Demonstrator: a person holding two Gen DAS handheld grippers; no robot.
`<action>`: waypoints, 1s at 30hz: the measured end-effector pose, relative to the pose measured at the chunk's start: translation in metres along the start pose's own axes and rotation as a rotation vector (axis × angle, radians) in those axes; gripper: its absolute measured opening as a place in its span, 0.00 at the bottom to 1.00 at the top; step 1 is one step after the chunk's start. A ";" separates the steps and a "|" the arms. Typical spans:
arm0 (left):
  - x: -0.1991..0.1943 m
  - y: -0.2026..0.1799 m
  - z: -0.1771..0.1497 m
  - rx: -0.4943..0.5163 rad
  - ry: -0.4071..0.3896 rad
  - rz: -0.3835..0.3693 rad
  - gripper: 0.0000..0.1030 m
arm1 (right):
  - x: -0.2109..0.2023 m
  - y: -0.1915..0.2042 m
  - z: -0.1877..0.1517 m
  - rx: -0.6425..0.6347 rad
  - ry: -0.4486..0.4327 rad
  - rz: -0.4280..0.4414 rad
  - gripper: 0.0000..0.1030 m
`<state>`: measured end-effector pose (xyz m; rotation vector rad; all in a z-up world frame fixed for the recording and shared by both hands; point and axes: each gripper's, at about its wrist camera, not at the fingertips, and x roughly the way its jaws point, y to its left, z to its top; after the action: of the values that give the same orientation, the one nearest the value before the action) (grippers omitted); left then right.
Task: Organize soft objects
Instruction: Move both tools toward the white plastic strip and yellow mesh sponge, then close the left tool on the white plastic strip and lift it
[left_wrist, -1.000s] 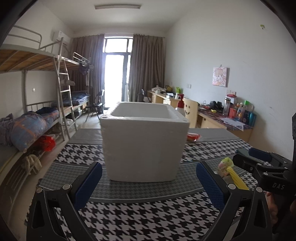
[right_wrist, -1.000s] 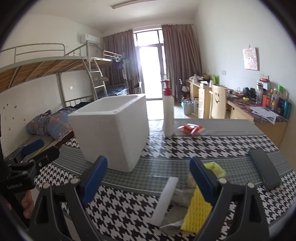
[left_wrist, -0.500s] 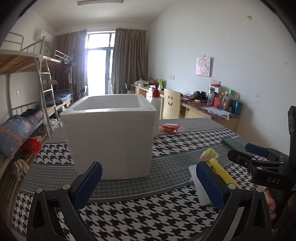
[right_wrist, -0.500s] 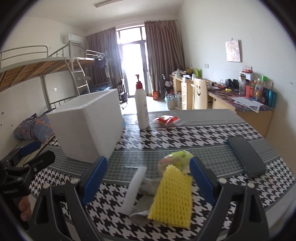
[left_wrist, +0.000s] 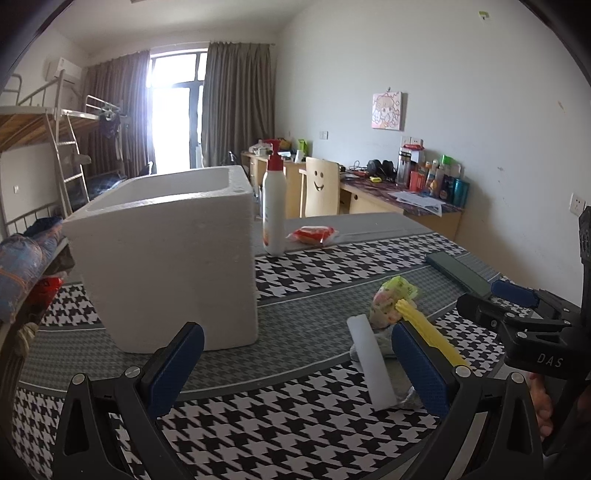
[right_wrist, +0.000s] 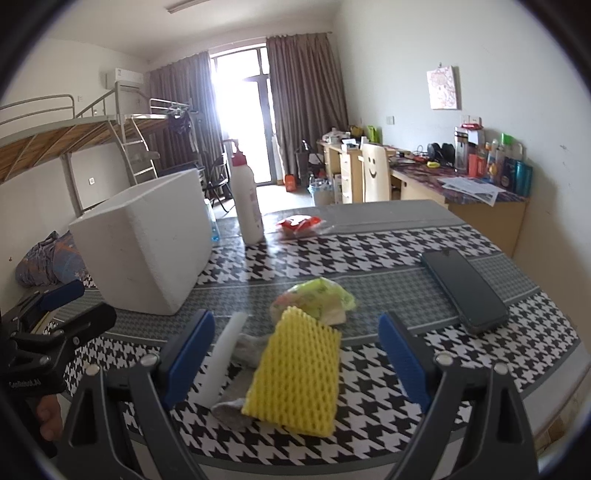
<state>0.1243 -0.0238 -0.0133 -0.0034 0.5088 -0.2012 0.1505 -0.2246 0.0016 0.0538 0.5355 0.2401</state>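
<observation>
A yellow foam net sleeve (right_wrist: 297, 373) lies on the houndstooth cloth, framed by my open right gripper (right_wrist: 295, 363), whose pads stand apart from it. Beside it lie a white foam strip (right_wrist: 223, 356), a grey cloth (right_wrist: 247, 347) and a green-yellow crumpled bag (right_wrist: 317, 299). In the left wrist view the same pile shows as the strip (left_wrist: 371, 360), the sleeve (left_wrist: 428, 332) and the bag (left_wrist: 393, 299) near the right pad of my open, empty left gripper (left_wrist: 295, 369). A white foam box (left_wrist: 166, 258) stands open-topped behind to the left.
A white pump bottle (left_wrist: 274, 206) and a red packet (left_wrist: 312, 234) stand behind the box. A dark phone (right_wrist: 463, 290) lies at the right of the table. Beyond are a desk with bottles (right_wrist: 480, 177), a smiley chair (right_wrist: 375, 171) and a bunk bed (right_wrist: 55, 136).
Both views have swung right: the foam box slid leftward in frame. The pile of soft things came between the right gripper's jaws and closer to the left gripper. Both grippers stayed open.
</observation>
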 end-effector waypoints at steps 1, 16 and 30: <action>0.000 0.000 0.000 0.001 0.004 -0.004 0.99 | 0.000 -0.002 0.000 0.003 0.003 -0.002 0.90; 0.030 -0.024 -0.006 0.022 0.107 -0.072 0.99 | 0.013 -0.021 -0.011 0.022 0.066 -0.022 0.90; 0.063 -0.038 -0.017 0.029 0.239 -0.116 0.91 | 0.022 -0.031 -0.021 0.039 0.110 -0.028 0.90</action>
<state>0.1627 -0.0724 -0.0568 0.0199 0.7445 -0.3248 0.1650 -0.2494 -0.0310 0.0708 0.6504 0.2058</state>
